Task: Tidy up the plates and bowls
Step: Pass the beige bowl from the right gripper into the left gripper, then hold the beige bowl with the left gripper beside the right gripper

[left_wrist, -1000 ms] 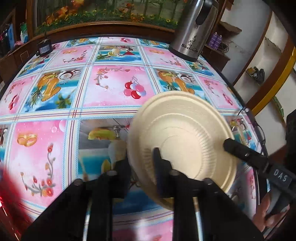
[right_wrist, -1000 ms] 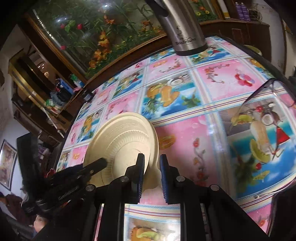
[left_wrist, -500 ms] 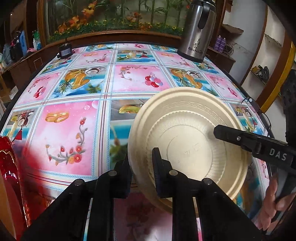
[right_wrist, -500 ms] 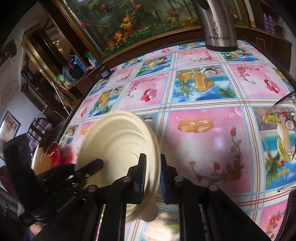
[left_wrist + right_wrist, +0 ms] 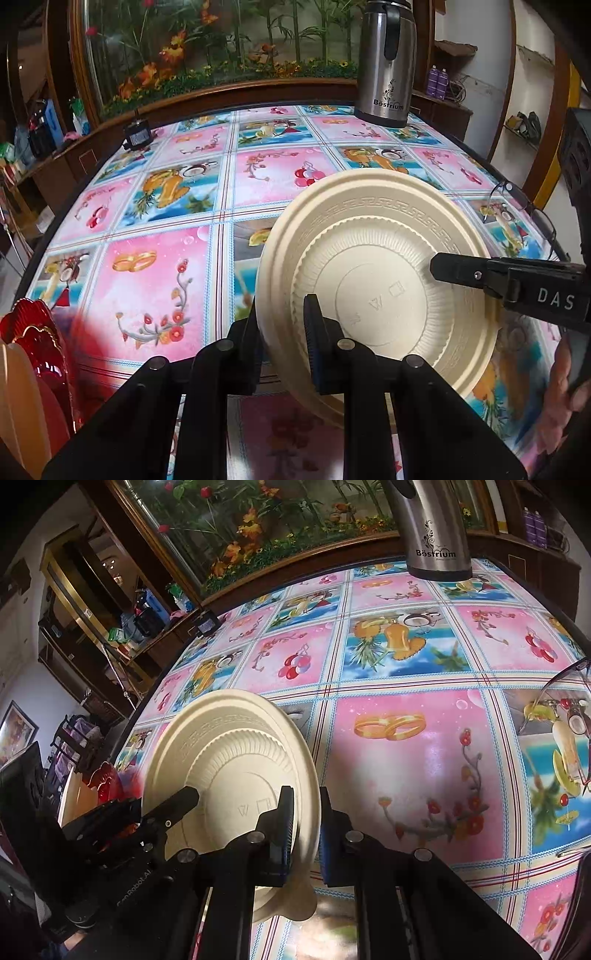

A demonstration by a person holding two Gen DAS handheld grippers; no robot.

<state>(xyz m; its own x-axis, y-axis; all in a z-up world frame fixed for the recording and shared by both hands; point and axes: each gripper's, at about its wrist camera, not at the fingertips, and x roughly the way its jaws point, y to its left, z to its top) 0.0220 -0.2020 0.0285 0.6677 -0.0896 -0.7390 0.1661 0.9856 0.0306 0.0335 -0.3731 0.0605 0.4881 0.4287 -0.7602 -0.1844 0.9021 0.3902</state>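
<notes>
Left wrist view: table under a bright patterned cloth, mostly bare across its left and middle; far edge runs along a dark wooden ledge, right edge curves off near a wall. A steel flask stands at the far edge, a small black device at the far left, spectacles near the right edge. At near left, red plates and cream ones stand on edge, partly cut off by the frame. The cream plate is held up on edge above the near right part of the table, underside facing the camera. Left tongs nearly closed, pinching the plate's near left rim, one finger each side. Right tongs reach in from the right onto the opposite rim.

Right wrist view: same plate at near left, tilted on edge. Open cloth to the right and far side; a clear glass item at the right edge, only partly seen. The flask is at the far edge. Shelving beyond the table's left edge shows here only. Right tongs almost closed, clamped on the plate's rim. Left tongs press the underside from the left.
</notes>
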